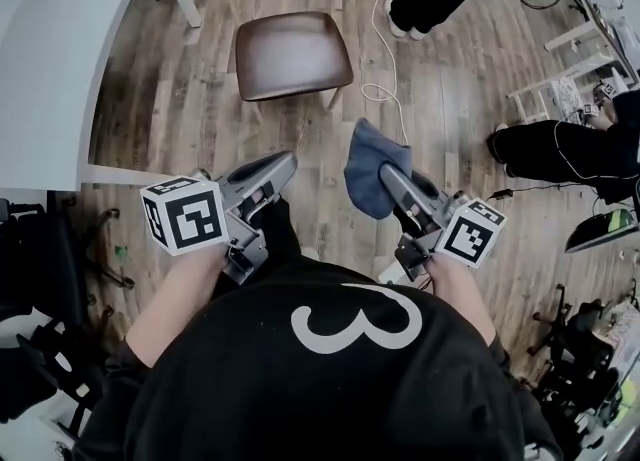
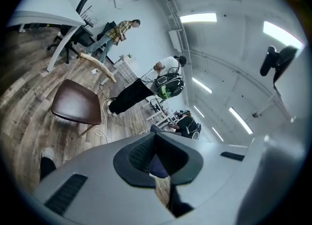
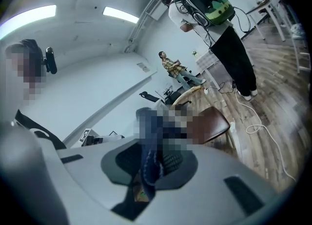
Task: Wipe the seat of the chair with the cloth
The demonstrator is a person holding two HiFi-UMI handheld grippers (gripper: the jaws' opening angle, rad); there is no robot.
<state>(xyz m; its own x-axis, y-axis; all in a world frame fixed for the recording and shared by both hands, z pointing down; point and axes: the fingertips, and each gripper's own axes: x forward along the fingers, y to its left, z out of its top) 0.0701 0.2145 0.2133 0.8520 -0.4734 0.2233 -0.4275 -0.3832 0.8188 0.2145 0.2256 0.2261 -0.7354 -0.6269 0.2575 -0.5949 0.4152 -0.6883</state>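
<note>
Well short of chair (image 1: 293, 54), cloth (image 1: 366, 179) pinched in right gripper (image 1: 387, 172), left gripper (image 1: 288, 160) closed empty.

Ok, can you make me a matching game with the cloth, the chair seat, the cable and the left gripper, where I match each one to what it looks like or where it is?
Things:
1. cloth
2. chair seat
3. cable
4. left gripper

Clues:
a. brown, nothing on it
b. white, lying in loops on the floor
c. blue, hanging from the right gripper
d. shut, holding nothing

Pairs: 1-c, 2-a, 3-b, 4-d
</note>
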